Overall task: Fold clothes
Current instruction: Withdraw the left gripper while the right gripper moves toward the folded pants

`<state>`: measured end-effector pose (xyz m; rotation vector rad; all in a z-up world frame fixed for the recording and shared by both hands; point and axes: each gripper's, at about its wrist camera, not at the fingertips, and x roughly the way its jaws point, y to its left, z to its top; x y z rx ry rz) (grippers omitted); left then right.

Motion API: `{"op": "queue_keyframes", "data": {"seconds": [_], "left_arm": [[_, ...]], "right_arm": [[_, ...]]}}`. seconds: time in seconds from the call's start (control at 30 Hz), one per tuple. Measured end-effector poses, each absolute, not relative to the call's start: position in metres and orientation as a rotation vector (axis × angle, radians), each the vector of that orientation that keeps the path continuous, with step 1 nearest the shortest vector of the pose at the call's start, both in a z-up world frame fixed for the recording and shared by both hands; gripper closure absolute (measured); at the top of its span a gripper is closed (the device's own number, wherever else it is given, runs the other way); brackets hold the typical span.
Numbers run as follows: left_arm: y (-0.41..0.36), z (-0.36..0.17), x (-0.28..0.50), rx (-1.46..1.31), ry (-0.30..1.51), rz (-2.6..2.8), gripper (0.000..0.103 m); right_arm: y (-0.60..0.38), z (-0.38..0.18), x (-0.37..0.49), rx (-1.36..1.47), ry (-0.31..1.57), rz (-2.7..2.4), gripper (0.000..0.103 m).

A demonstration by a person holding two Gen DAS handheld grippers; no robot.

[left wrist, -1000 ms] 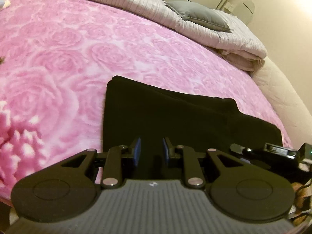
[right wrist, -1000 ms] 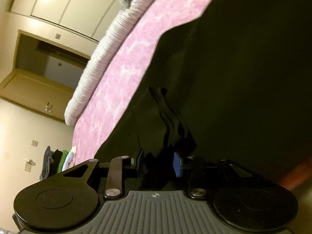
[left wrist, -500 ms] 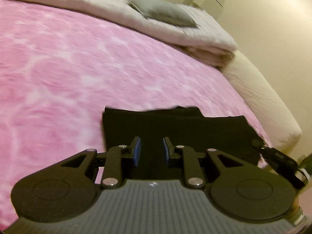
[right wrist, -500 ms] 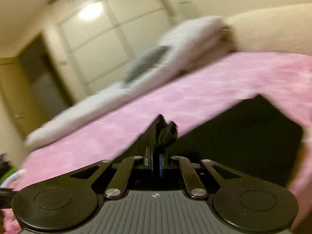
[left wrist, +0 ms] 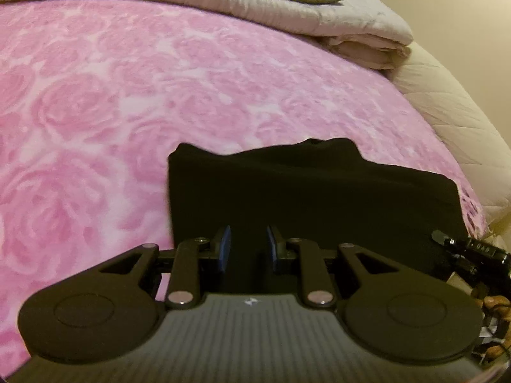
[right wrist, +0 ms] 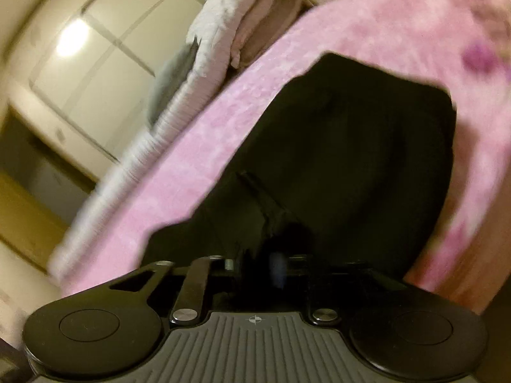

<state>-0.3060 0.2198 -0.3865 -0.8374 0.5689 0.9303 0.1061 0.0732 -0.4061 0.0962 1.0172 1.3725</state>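
While the left gripper (left wrist: 246, 244) is hovering narrowly parted over the black garment (left wrist: 306, 188), it is holding nothing. The right gripper (right wrist: 271, 265) is blurred; its opening cannot be told.

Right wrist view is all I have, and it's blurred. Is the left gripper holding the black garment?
Observer: No. The left gripper is open with nothing between its pads, poised over the near edge of the black garment.
Operator: Is the fold tidy on that side?
Observer: Yes. From the left wrist it shows as a folded rectangle with a straight left edge, lying flat on the pink blanket.
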Motion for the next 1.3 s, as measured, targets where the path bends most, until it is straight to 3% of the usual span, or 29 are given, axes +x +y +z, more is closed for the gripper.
{"op": "queue_keyframes", "data": {"seconds": [0.23, 0.47, 0.67, 0.97, 1.07, 1.17, 1.3], "left_arm": [[0.218, -0.382, -0.283, -0.813, 0.574, 0.873, 0.084], [0.212, -0.4, -0.251, -0.802, 0.617, 0.826, 0.085], [0.216, -0.394, -0.252, -0.801, 0.606, 0.83, 0.085], [0.215, -0.402, -0.248, -0.802, 0.618, 0.827, 0.085], [0.212, -0.396, -0.251, -0.789, 0.623, 0.839, 0.085], [0.201, -0.385, -0.256, -0.725, 0.644, 0.84, 0.085], [0.187, -0.383, -0.261, -0.708, 0.641, 0.791, 0.084]], "right_arm": [[0.058, -0.356, 0.102, -0.001, 0.602, 1.484, 0.099], [0.039, -0.404, 0.167, 0.063, 0.811, 1.21, 0.099], [0.035, -0.382, 0.165, 0.059, 0.681, 1.25, 0.099], [0.055, -0.404, 0.195, 0.074, 0.808, 1.156, 0.098], [0.058, -0.395, 0.199, 0.057, 0.816, 1.128, 0.092], [0.044, -0.38, 0.187, -0.021, 0.691, 1.006, 0.069], [0.025, -0.371, 0.167, -0.038, 0.618, 1.122, 0.068]]}}
